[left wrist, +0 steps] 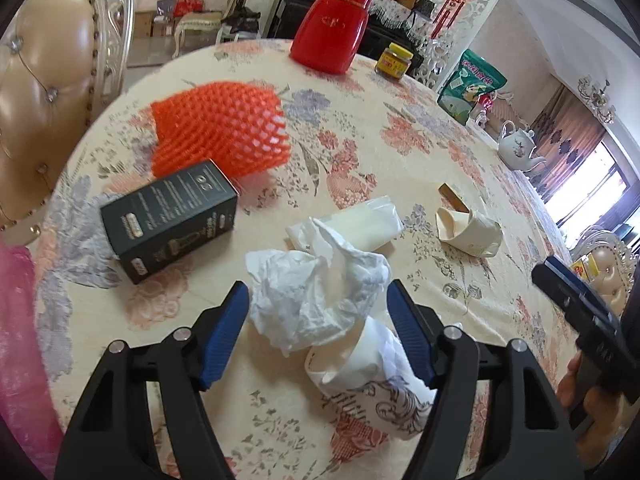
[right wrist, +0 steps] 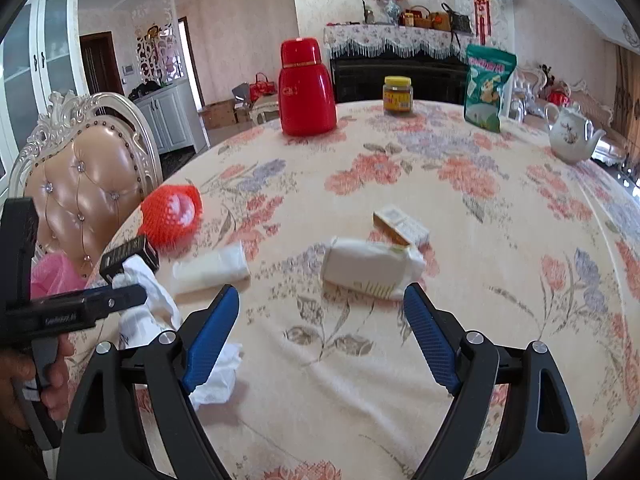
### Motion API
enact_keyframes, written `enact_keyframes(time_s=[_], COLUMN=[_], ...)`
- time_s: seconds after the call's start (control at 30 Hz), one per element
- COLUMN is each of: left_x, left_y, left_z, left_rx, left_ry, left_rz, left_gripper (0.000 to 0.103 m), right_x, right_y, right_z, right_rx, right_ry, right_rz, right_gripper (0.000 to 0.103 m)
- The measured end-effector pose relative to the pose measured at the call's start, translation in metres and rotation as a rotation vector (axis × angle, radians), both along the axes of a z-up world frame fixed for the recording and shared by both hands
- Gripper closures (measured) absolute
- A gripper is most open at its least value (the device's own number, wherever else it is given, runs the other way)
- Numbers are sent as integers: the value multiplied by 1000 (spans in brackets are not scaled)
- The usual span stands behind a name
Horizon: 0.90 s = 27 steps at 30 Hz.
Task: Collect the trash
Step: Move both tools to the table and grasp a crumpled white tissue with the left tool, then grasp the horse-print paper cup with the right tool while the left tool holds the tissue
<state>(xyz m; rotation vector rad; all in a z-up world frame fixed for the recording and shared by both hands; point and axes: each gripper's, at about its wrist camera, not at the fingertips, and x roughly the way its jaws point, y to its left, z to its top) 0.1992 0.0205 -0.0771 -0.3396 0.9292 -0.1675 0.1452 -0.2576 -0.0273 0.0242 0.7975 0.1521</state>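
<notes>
My left gripper (left wrist: 318, 292) hangs low over the flowered tablecloth (left wrist: 400, 140), jaws apart. A crumpled white tissue (left wrist: 316, 296) lies between its blue pads, which stand right at the tissue's edges without squeezing it. A crushed patterned paper cup (left wrist: 360, 372) lies just below. My right gripper (right wrist: 320, 291) is open and empty, with a crushed white paper cup (right wrist: 372, 268) just beyond its tips and a small box (right wrist: 400, 228) behind that. Also on the table are an orange foam net (left wrist: 220, 128), a black box (left wrist: 172, 220) and a white folded pack (left wrist: 360, 224).
At the far side stand a red thermos (right wrist: 306, 92), a yellow-lidded jar (right wrist: 397, 94), a green pouch (right wrist: 488, 84) and a white teapot (right wrist: 572, 136). A padded chair (right wrist: 84, 200) stands at the left edge, with a pink bag (left wrist: 20, 340) beside it.
</notes>
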Motion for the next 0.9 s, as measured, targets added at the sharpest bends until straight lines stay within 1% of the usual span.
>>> enact_keyframes(time_s=[0.1, 0.17, 0.2, 0.23, 0.27, 0.33, 0.37, 0.6, 0.9], left_x=[6, 8, 8, 8, 8, 8, 7, 0, -9], left_y=[-3, -4, -4, -4, -4, -4, -4, 3, 11], left_z=[-7, -11, -11, -12, -13, -11, -11, -6, 6], left_rx=[-11, -15, -13, -14, -20, -16, -13, -25, -13], left_ry=[19, 29, 30, 31, 31, 25, 22, 4, -32], left_rz=[-8, -10, -12, -16, -18, -15, -14, -2, 22], left_gripper=[40, 47, 54, 58, 60, 68, 70, 75, 78], right_x=[-3, -6, -7, -9, -10, -12, -13, -18, -29], right_y=[2, 6, 9, 12, 16, 21, 24, 36, 52], right_z=[-8, -12, -14, -15, -17, -20, -20, -18, -11], right_rx=[2, -1, -2, -4, -7, -10, -10, -15, -11], right_ry=[21, 31, 34, 38, 42, 47, 50, 46, 37], right_rz=[7, 19, 25, 33, 44, 58, 65, 89, 128], right_gripper=[23, 23, 23, 23, 23, 23, 23, 23, 23])
